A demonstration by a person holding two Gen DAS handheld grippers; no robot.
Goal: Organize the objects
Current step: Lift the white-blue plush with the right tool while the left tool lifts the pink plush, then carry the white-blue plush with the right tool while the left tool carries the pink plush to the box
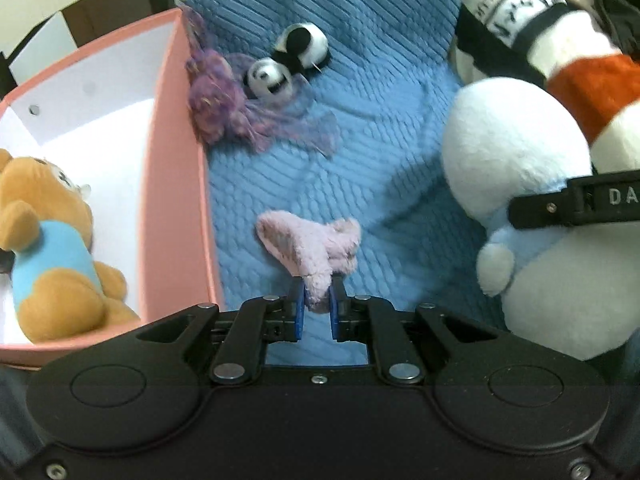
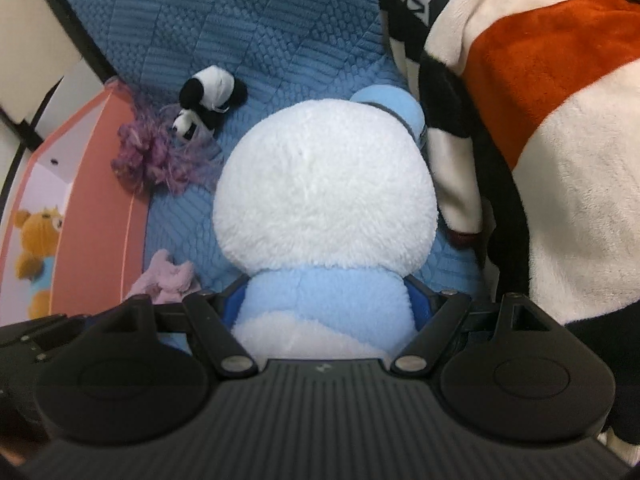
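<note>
My left gripper point(image 1: 317, 298) is shut on the small pink plush point(image 1: 310, 248), which lies on the blue quilt beside the pink box point(image 1: 176, 184). My right gripper point(image 2: 328, 304) is shut on the body of the white and light-blue plush point(image 2: 324, 184); it also shows in the left wrist view point(image 1: 516, 152), with a finger of the right gripper point(image 1: 576, 200) across it. A brown bear in a blue shirt point(image 1: 48, 248) lies inside the box. A small panda plush point(image 1: 288, 60) and a purple fuzzy toy point(image 1: 224, 104) lie farther back on the quilt.
A large white, orange and black plush point(image 2: 540, 120) fills the right side, touching the white plush. The blue quilt point(image 1: 380, 80) covers the surface. The pink box's wall point(image 2: 100, 208) stands at the left. Bare quilt lies between the pink plush and the panda.
</note>
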